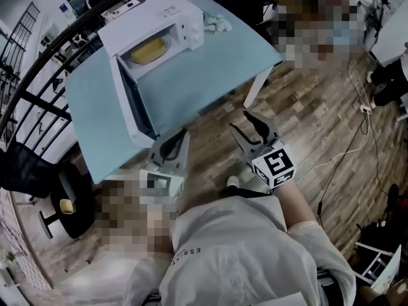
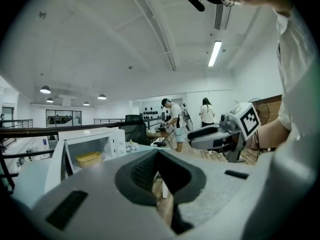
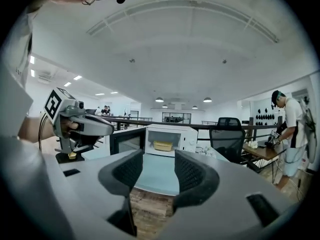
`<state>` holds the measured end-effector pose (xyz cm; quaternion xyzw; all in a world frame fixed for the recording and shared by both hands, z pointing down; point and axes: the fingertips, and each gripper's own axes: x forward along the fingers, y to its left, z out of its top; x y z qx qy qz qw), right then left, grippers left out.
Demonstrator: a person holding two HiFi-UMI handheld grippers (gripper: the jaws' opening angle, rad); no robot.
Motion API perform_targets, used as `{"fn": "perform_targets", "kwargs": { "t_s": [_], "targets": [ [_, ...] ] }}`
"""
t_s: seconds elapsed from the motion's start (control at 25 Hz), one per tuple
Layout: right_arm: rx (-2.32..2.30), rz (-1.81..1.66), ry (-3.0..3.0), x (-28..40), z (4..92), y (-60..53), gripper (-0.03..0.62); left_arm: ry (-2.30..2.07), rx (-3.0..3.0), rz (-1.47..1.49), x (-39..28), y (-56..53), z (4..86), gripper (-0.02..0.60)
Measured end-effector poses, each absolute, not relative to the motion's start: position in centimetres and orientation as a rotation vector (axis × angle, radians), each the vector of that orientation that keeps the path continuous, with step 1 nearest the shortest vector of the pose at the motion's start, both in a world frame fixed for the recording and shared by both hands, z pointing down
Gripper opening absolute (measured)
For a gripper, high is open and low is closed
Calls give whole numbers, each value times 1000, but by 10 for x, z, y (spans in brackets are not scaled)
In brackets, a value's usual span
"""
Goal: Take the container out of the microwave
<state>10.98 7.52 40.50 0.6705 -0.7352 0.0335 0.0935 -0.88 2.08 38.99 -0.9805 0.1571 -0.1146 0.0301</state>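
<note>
A white microwave (image 1: 167, 13) stands on the pale blue table (image 1: 217, 69), its door (image 1: 131, 101) swung wide open toward me. Inside sits a yellow container (image 1: 148, 51), also seen in the left gripper view (image 2: 89, 159) and the right gripper view (image 3: 163, 146). My left gripper (image 1: 172, 146) hovers just short of the table's near edge below the door, jaws shut on nothing (image 2: 158, 159). My right gripper (image 1: 254, 129) hangs over the wooden floor to its right, open and empty (image 3: 154, 170). Both are well apart from the microwave.
A crumpled white cloth (image 1: 217, 23) lies on the table behind the microwave. A black chair (image 1: 67, 203) stands at the left by the dark railing (image 1: 38, 62). Cables (image 1: 357, 139) trail over the floor at right. People (image 2: 175, 119) stand far off.
</note>
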Motion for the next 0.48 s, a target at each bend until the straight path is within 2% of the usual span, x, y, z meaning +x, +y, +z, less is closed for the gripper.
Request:
{"fn": "perform_targets", "kwargs": {
  "t_s": [0.24, 0.48],
  "targets": [
    [1851, 129, -2273, 167, 413, 57, 193, 609, -3039, -375, 54, 16, 400, -6],
    [1717, 119, -2337, 183, 423, 29, 193, 746, -3049, -446, 66, 3, 417, -6]
  ]
}}
